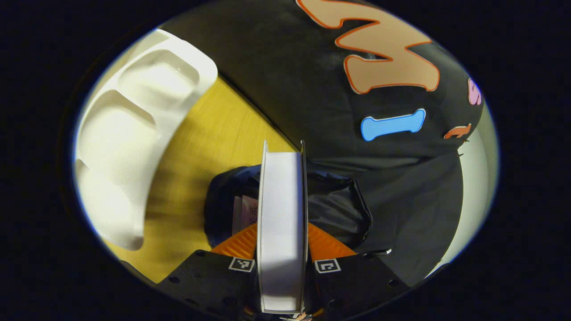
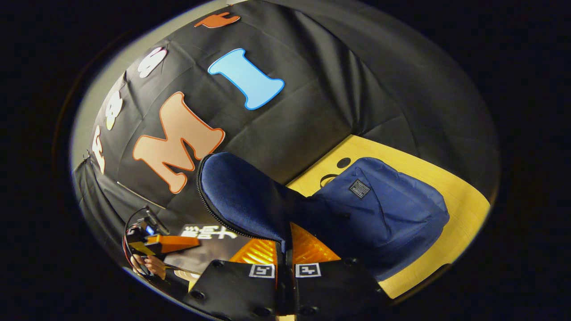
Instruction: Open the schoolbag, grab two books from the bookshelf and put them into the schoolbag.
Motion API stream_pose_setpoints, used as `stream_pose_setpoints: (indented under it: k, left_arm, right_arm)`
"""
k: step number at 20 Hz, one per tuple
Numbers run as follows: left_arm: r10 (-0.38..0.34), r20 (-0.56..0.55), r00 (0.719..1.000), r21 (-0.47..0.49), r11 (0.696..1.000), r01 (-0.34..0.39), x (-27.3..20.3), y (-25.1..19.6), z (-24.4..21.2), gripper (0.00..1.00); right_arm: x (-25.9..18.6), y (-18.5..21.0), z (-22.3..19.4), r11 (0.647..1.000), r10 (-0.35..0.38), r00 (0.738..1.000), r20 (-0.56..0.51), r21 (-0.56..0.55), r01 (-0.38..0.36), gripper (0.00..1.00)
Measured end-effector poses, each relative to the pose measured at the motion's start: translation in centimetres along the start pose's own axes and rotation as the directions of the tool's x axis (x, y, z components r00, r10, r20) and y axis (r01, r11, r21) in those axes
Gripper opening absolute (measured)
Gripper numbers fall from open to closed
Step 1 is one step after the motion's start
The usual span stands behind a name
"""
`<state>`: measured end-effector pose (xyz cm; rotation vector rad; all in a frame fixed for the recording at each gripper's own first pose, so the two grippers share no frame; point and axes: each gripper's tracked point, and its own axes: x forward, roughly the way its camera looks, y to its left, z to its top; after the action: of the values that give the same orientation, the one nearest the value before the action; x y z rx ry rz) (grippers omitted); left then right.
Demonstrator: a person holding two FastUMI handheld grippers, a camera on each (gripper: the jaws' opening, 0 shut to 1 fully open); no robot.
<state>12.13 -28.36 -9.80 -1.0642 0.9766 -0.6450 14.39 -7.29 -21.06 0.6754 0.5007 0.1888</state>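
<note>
Jaws: left gripper point(image 1: 282, 240) pinching book point(image 1: 281, 214) over open schoolbag point(image 1: 339, 209); right gripper point(image 2: 284, 249) pinching flap point(image 2: 241, 196).

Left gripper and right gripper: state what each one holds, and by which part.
The left gripper clamps a book by its covers, page edge facing the camera. The right gripper pinches the schoolbag by its zippered flap edge.

1. You're working in a staged recording booth, not a real room at home: black cloth point(image 2: 339, 89) hangs as the wall on every side you can see.
2. Your work surface is a plain yellow wood-grain tabletop point(image 1: 209, 147) that runs right up against that cloth.
3. The props are household and school stuff: a white moulded tray point(image 1: 134, 133) on the table, and a blue schoolbag point(image 2: 383, 209) lying there too.
</note>
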Motion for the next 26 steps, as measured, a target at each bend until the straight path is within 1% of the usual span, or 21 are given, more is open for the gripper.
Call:
stream_pose_setpoints:
  k: [1, 3, 4, 5, 8, 9, 11, 14, 16, 17, 18, 20, 21, 22, 23, 24, 25, 26]
  left_arm:
    - [0.007, -0.022, 1.000, -0.006, 1.000, -0.007, 1.3, 0.1, -0.8, 0.35]
    - [0.023, -0.037, 0.999, -0.021, 0.999, -0.024, 3.7, 0.4, -1.9, 0.35]
    - [0.026, -0.037, 0.999, -0.032, 0.999, -0.027, 4.9, 0.4, -2.5, 0.36]
    - [0.023, -0.038, 0.999, -0.045, 0.999, -0.024, 5.8, 0.3, -3.0, 0.35]
    - [0.016, -0.063, 0.998, -0.072, 0.997, -0.021, 8.9, -0.1, -5.1, 0.35]
    - [0.017, -0.067, 0.998, -0.079, 0.997, -0.023, 9.6, 0.1, -5.8, 0.36]
    - [-0.003, -0.065, 0.998, -0.116, 0.993, -0.004, 10.9, -0.3, -6.9, 0.36]
    - [-0.027, -0.048, 0.999, -0.159, 0.987, 0.019, 12.2, 0.0, -7.3, 0.33]
    - [-0.037, -0.042, 0.998, -0.197, 0.980, 0.028, 12.7, 0.3, -7.5, 0.38]
    - [-0.041, -0.044, 0.998, -0.225, 0.974, 0.030, 13.0, 0.3, -7.7, 0.37]
    - [-0.025, -0.052, 0.998, -0.245, 0.969, 0.012, 13.0, 0.8, -7.9, 0.37]
    - [0.031, -0.082, 0.996, -0.274, 0.960, -0.052, 13.3, 2.1, -8.8, 0.48]
    - [0.044, -0.089, 0.995, -0.281, 0.958, -0.067, 13.3, 2.4, -9.1, 0.58]
    - [0.070, -0.081, 0.994, -0.273, 0.958, -0.089, 13.1, 2.7, -9.0, 0.58]
    - [0.110, -0.089, 0.990, -0.246, 0.961, -0.128, 13.2, 3.4, -9.1, 0.64]
    - [0.136, -0.105, 0.985, -0.208, 0.966, -0.156, 12.9, 3.7, -9.3, 0.67]
    - [0.164, -0.117, 0.980, -0.168, 0.969, -0.182, 12.9, 3.8, -9.5, 0.80]
    - [0.199, -0.129, 0.971, -0.111, 0.970, -0.214, 12.6, 4.2, -9.5, 0.76]
  right_arm:
    - [-0.1, 0.0, 0.2, 1.000, 0.007, 1.000, -0.001, 0.000, -0.007, 0.03]
    - [-0.3, 0.0, 0.7, 1.000, 0.017, 1.000, 0.006, 0.000, -0.017, 0.04]
    - [-0.4, 0.0, 1.0, 1.000, 0.022, 1.000, 0.008, 0.000, -0.022, 0.04]
    - [-0.5, 0.0, 1.2, 1.000, 0.026, 1.000, 0.008, -0.001, -0.026, 0.04]
    - [-0.4, 0.0, 1.3, 0.999, 0.044, 0.999, -0.001, -0.006, -0.044, 0.03]
    - [-0.4, 0.0, 1.3, 0.999, 0.049, 0.999, -0.005, -0.007, -0.049, 0.03]
    - [-0.4, 0.1, 1.3, 0.998, 0.065, 0.998, -0.008, -0.006, -0.065, 0.03]
    - [-0.5, 0.1, 0.9, 0.997, 0.072, 0.997, -0.014, -0.016, -0.073, 0.03]
    - [-0.5, -0.1, 1.1, 0.997, 0.073, 0.997, -0.012, -0.001, -0.073, 0.03]
    - [-0.4, -0.2, 1.1, 0.998, 0.070, 0.997, -0.010, 0.004, -0.070, 0.03]
    - [-0.4, -0.4, 1.0, 0.998, 0.068, 0.998, -0.009, 0.007, -0.068, 0.03]
    - [-0.4, -0.6, 0.9, 0.998, 0.064, 0.998, -0.010, 0.007, -0.064, 0.03]
    - [-0.3, -0.6, 0.7, 0.998, 0.065, 0.998, -0.012, 0.006, -0.065, 0.03]
    - [-0.3, -0.6, 0.6, 0.998, 0.064, 0.998, -0.015, 0.003, -0.064, 0.04]
    - [-0.2, -0.7, 0.3, 0.998, 0.063, 0.998, -0.017, -0.001, -0.063, 0.03]
    - [-0.1, -0.7, 0.1, 0.998, 0.061, 0.998, -0.021, -0.004, -0.062, 0.03]
    - [-0.1, -0.6, -0.1, 0.998, 0.060, 0.998, -0.023, -0.007, -0.061, 0.04]
    - [0.0, -0.7, -0.1, 0.998, 0.056, 0.998, -0.025, -0.012, -0.056, 0.04]
